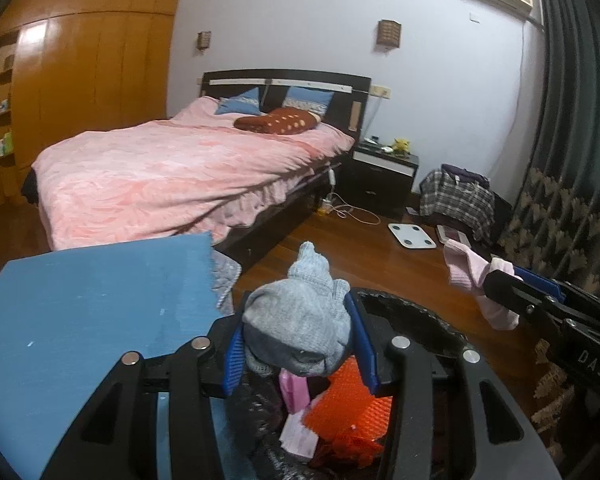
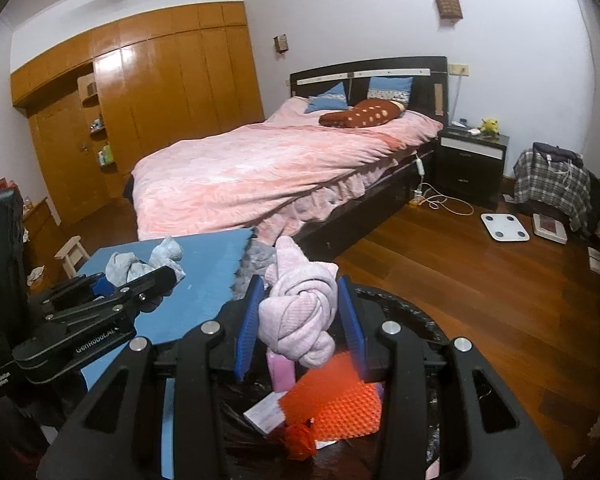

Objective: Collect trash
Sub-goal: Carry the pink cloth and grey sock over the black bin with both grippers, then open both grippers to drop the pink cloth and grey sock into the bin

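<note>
— Looking at the catch: knotted grey knit sock (image 1: 300,320) pinched between the blue pads of the left claw (image 1: 298,344), balled pale-pink knit sock (image 2: 298,316) clamped partway shut in the right claw (image 2: 300,320)?

— Yes, both hanging over the round black-lined trash bin (image 2: 428,322), beside the blue-topped table (image 1: 100,300).

— Inside the bin?

— One orange mesh sheet (image 2: 336,404), pink packet (image 2: 282,372), white paper slip (image 2: 264,412).

— Beyond?

— One pink-quilted bed (image 2: 260,168), white scale (image 2: 505,227) on wooden floor (image 2: 480,300). Two socks, two claws.
</note>
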`<state>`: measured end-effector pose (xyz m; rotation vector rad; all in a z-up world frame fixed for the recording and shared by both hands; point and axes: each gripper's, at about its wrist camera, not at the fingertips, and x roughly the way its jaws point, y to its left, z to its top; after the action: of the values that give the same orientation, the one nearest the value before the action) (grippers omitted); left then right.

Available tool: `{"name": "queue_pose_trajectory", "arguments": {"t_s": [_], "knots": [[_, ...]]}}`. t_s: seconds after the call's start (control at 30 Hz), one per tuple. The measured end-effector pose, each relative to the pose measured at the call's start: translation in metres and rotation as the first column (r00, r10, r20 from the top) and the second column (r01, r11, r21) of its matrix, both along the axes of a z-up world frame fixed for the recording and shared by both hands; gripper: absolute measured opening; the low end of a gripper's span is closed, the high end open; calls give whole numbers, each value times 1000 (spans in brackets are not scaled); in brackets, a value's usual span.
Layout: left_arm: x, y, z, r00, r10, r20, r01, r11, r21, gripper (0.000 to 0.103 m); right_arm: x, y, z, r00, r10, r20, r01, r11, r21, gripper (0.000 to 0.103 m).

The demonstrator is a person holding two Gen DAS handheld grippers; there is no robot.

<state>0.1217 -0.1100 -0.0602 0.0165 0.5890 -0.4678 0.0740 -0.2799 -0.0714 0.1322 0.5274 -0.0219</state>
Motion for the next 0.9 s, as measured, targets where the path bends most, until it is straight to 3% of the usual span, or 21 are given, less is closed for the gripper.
{"name": "queue_pose_trajectory", "arguments": {"t_s": [0.5,0.53,0.6,0.63,0.7,0.9], "knots": [[17,-26,-20,998,-49,-42,50,999,15,46,8,-23,-19,999,-41,-34,41,999,11,37],[18,-28,-20,997,-54,-46,55,998,16,48,9,-24,-21,998,-42,-36,42,999,11,40],[22,-29,-23,996,-65,-60,66,998,16,66,8,-23,-22,997,-60,-39,60,998,5,56],[23,-29,-22,996,-66,-60,67,998,12,70,8,-23,-23,997,-69,-38,69,998,3,67],[22,-27,-22,997,-62,-53,62,998,9,82,7,-25,-23,996,-86,-32,85,996,-5,73],[20,-15,-21,998,-35,-42,36,999,22,91,-2,-32,-16,992,-128,-2,128,992,-5,94]]}}
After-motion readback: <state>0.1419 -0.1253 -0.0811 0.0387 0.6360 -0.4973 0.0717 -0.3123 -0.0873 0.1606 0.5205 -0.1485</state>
